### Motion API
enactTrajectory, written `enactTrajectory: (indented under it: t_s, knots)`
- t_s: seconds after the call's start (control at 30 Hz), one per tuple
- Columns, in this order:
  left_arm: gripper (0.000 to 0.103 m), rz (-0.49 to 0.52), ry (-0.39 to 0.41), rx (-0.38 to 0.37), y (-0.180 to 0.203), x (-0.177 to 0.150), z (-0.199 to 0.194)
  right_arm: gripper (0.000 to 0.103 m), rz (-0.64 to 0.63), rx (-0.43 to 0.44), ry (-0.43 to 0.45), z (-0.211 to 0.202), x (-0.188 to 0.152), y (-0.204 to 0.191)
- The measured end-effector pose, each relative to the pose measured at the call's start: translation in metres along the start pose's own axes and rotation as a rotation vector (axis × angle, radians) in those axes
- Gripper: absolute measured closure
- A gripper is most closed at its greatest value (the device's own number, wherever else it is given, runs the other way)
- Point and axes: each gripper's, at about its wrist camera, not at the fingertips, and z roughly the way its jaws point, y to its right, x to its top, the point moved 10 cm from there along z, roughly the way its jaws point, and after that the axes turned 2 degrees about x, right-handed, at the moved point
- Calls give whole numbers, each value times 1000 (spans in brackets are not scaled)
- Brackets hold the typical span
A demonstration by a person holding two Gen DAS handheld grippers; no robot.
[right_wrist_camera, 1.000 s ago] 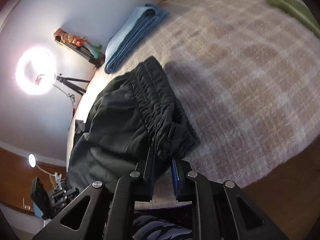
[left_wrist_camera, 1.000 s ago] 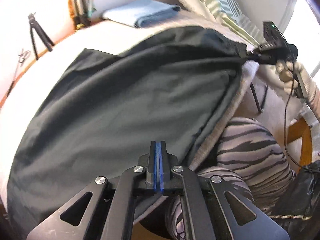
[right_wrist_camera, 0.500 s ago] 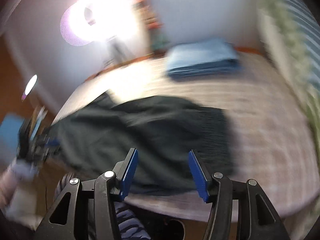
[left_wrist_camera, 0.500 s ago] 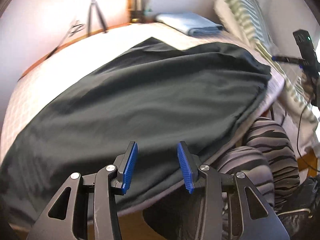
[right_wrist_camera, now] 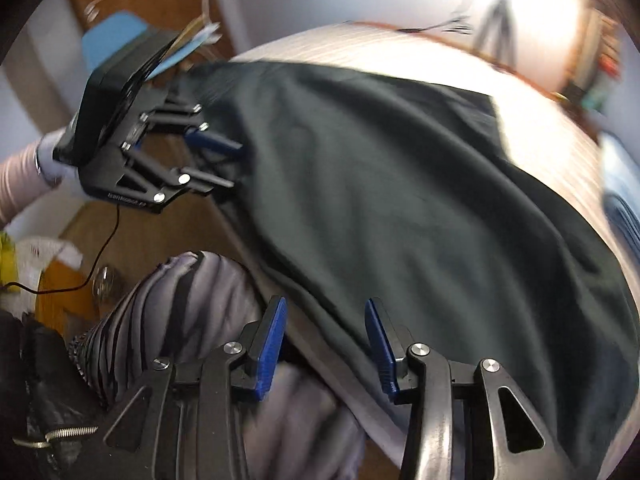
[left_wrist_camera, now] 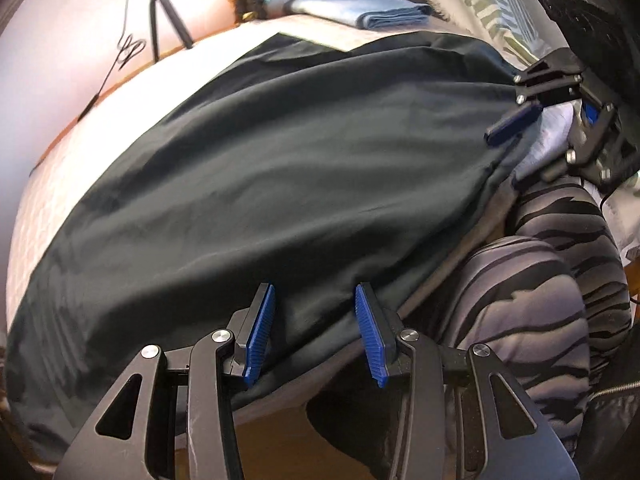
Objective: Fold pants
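Left wrist: pants (left_wrist_camera: 300, 168) flat, seemingly free of both parted grippers.

a second ago both claws are clamped on the black pants (left_wrist_camera: 304, 184): the left claw (left_wrist_camera: 314, 334) at the near hem edge, the right claw (right_wrist_camera: 324, 344) on the gathered waistband. now both stand apart with nothing pinched; the left opened and holds, while the right opened wider and has just been closing a little, cloth lying under its gap. the right claw has swung from the far waist end to the near bed (right_wrist_camera: 540, 92) edge. the pants lie flat and spread, no longer lifted.
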Motion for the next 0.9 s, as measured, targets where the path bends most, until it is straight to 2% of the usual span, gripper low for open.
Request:
enactTrajectory:
  t_s: [0.07, 0.1, 0.13, 0.17, 0.33, 0.47, 0.6, 0.67, 0.7, 0.73, 0.87, 0.9]
  knots:
    - [64, -18, 1, -17, -7, -4, -1, 62, -54, 10, -28, 14, 8, -12]
    - [73, -18, 2, -21, -9, -5, -1, 64, -70, 8, -40, 20, 11, -15]
    - [90, -16, 1, -26, -11, -5, -1, 66, -80, 3, -54, 26, 13, -17]
    - [98, -13, 0, -30, -11, -5, 0, 66, -82, 0, -65, 31, 16, -18]
    - [100, -24, 13, -36, -12, -3, 1, 68, -82, 15, -76, 34, 17, -28]
    - [100, -47, 31, -43, -14, -1, -3, 66, -39, 15, -43, 32, 29, -25]
    - [101, -83, 36, -71, -19, 0, -7, 67, -74, 4, -56, 43, 35, -29]
    - [101, -76, 40, -64, -19, 2, -10, 85, -105, -23, -62, 48, 36, -32]
    - [101, -73, 41, -66, -18, 1, -12, 97, -107, -41, -62, 49, 37, -32]
    - [101, -70, 44, -60, -18, 0, -15, 100, -100, -40, -59, 48, 38, -33]
    - [101, -87, 39, -71, -15, -14, -24, 102, -105, 54, -37, 34, 38, -52]
    - [101, -96, 31, -61, -16, -20, -23, 102, -114, 46, -41, 36, 36, -53]
